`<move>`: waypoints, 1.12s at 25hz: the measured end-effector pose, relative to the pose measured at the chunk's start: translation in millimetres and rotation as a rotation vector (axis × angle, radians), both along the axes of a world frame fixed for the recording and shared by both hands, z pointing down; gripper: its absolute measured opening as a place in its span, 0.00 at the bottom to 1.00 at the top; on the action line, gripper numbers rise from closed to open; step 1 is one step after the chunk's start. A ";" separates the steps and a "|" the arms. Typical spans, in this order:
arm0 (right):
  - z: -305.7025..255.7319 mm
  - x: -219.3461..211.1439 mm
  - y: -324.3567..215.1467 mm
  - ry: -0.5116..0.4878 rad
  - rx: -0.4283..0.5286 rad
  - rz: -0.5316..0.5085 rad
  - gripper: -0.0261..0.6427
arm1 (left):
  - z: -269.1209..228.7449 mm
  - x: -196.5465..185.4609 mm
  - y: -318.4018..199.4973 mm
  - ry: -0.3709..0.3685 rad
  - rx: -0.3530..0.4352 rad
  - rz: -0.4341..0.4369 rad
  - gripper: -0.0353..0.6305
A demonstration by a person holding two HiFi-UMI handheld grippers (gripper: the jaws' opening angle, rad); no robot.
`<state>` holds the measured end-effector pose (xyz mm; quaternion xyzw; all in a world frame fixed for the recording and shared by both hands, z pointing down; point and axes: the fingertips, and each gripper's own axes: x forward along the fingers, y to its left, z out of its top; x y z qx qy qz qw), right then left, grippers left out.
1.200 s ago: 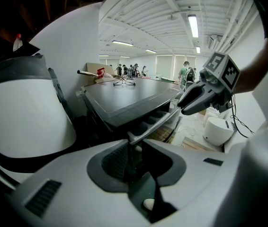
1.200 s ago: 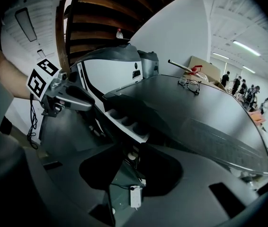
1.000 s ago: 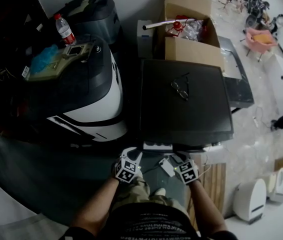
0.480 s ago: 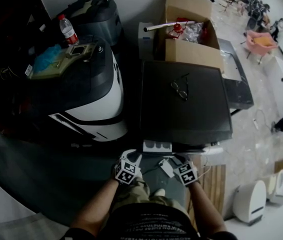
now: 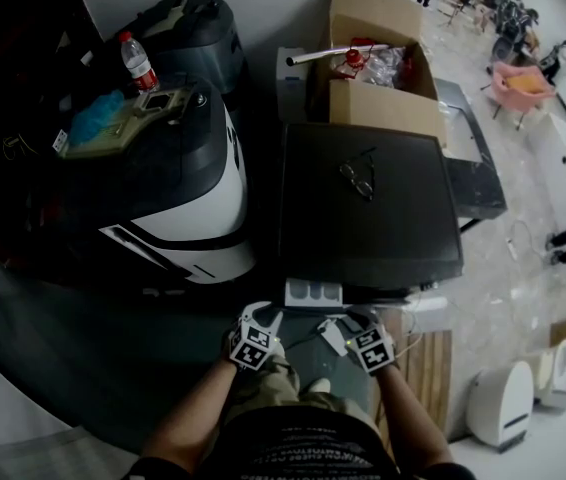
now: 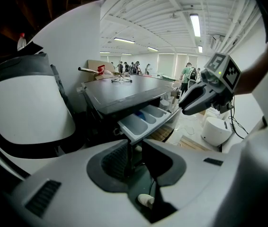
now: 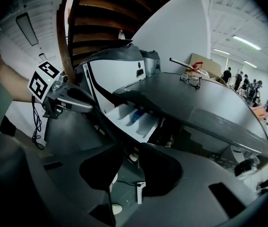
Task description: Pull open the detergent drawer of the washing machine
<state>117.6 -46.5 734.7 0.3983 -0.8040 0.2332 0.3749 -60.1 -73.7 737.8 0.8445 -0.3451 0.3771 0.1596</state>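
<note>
The washing machine has a flat dark top. Its pale detergent drawer sticks out of the front at the left. The drawer stands open, showing three compartments, one with a blue insert. My left gripper hangs just below and left of the drawer, apart from it; its jaws are together with nothing in them. My right gripper sits just below the drawer, also free of it and holding nothing, and it looks like a shut beak from the left gripper view.
A large black-and-white machine stands left of the washer, with a water bottle and blue cloth on top. Glasses lie on the washer. An open cardboard box is behind it. A wooden pallet lies at right.
The drawer shows slightly farther out of the washer's front than one second ago. Both grippers have stayed almost where they were, just below it.
</note>
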 end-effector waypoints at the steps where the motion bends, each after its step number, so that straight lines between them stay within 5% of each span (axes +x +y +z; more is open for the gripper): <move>1: 0.0 0.3 0.1 0.000 0.004 -0.001 0.20 | 0.1 0.1 0.6 0.001 0.000 -0.002 0.19; 28: 2.3 3.3 23.9 0.001 -0.016 -0.008 0.16 | 0.3 -0.8 25.3 0.011 -0.006 -0.026 0.19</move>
